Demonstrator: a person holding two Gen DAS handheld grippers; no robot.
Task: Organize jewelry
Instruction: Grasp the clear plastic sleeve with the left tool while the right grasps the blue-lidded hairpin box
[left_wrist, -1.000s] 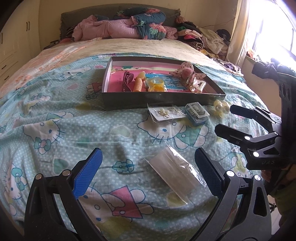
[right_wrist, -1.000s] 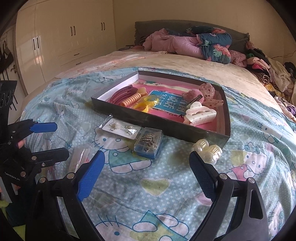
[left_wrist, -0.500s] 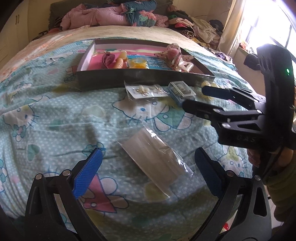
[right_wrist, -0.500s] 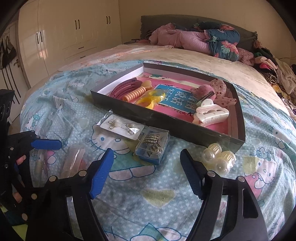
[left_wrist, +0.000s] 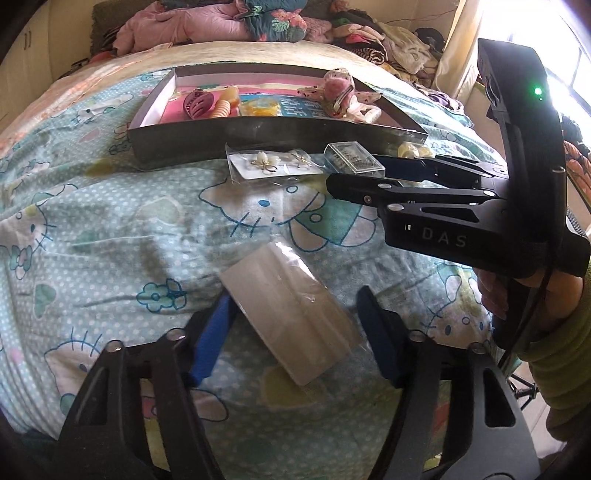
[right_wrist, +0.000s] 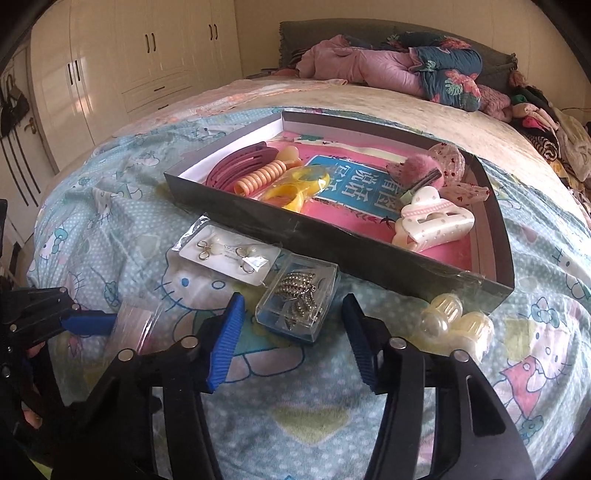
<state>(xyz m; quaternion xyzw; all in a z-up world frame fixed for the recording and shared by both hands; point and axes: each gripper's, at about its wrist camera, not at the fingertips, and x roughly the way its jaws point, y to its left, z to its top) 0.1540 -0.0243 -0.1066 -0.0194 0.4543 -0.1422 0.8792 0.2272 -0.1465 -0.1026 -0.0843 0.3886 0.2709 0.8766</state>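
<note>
Bed (right_wrist: 147, 221): hair clips (right_wrist: 432, 225) lie boxed; earring card (right_wrist: 231, 258), clear case (right_wrist: 299, 302), packet (left_wrist: 291, 314) remain outside. Both hand-held grippers, left (left_wrist: 295, 339) and right (right_wrist: 291, 336), have just been closing, gripping nothing.

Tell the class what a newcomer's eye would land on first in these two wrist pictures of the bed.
First comes the dark shallow tray on the cartoon-cat bedspread, crowded with bright hair clips. Just in front of it lie an earring card and a small clear box, toward which the right gripper points, jaws just narrowing. The left gripper, also closing, straddles a clear plastic packet.
</note>
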